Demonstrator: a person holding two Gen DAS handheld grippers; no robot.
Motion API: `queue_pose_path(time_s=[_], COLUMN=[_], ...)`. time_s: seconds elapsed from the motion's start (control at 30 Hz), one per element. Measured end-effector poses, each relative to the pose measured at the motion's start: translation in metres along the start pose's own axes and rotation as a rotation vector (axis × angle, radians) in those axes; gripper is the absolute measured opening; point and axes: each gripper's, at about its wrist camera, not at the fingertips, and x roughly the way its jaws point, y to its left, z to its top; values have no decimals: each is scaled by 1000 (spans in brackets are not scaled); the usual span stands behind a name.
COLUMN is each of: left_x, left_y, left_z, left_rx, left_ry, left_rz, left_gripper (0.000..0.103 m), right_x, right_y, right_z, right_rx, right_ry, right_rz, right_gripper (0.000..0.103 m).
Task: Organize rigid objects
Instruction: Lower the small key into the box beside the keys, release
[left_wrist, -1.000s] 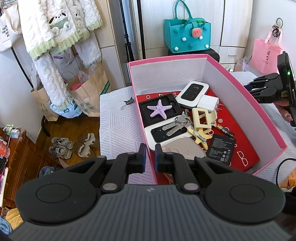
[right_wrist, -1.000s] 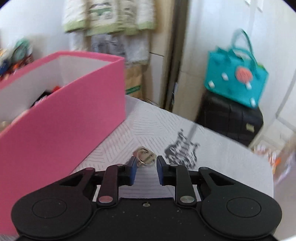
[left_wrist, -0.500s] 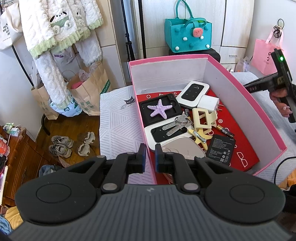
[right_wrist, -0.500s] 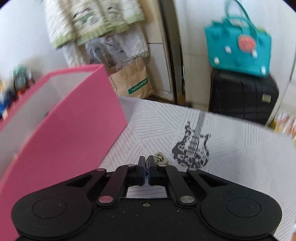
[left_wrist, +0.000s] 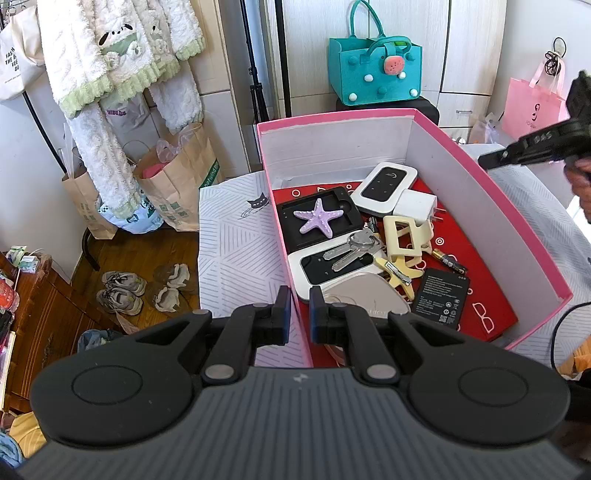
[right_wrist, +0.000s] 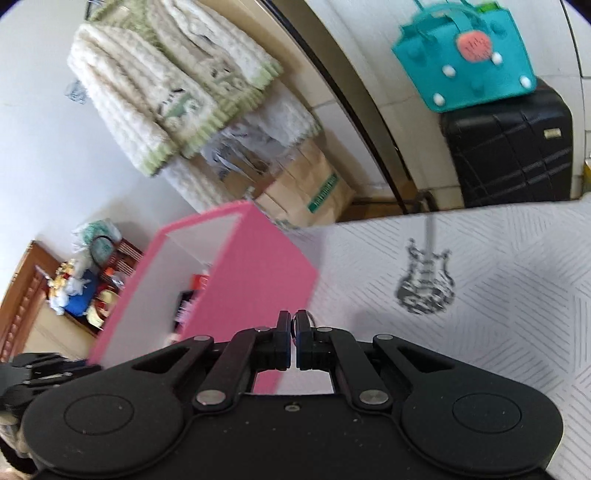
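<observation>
Right gripper (right_wrist: 294, 345) jaws together at lower centre, a thin sliver of key ring (right_wrist: 311, 320) showing between its fingertips, beside the pink box (right_wrist: 258, 280). Left gripper (left_wrist: 297, 315) jaws nearly together, clamped on the box's near wall (left_wrist: 300, 332), lower centre. 2 keys (left_wrist: 341, 254) lie inside mid-frame.

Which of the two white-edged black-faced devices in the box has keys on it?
The nearer device; the keys lie across it. The far device, by the back wall, is bare.
</observation>
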Motion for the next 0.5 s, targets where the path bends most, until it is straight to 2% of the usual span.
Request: queue_pose_path(time_s=[0.3,0.5], left_x=[-1,-1], left_y=[1,2], left_z=[0,0], left_rx=[-12,-14], left_ry=[-9,-10], left_rz=[-4,-8], left_gripper=[8,8], right_x=[-35,-33], right_y=[62,107], right_z=[21,24], right_rx=[-154,-250], right_ry=[-120,-105], right_rz=[48,133], right_gripper=[4,4])
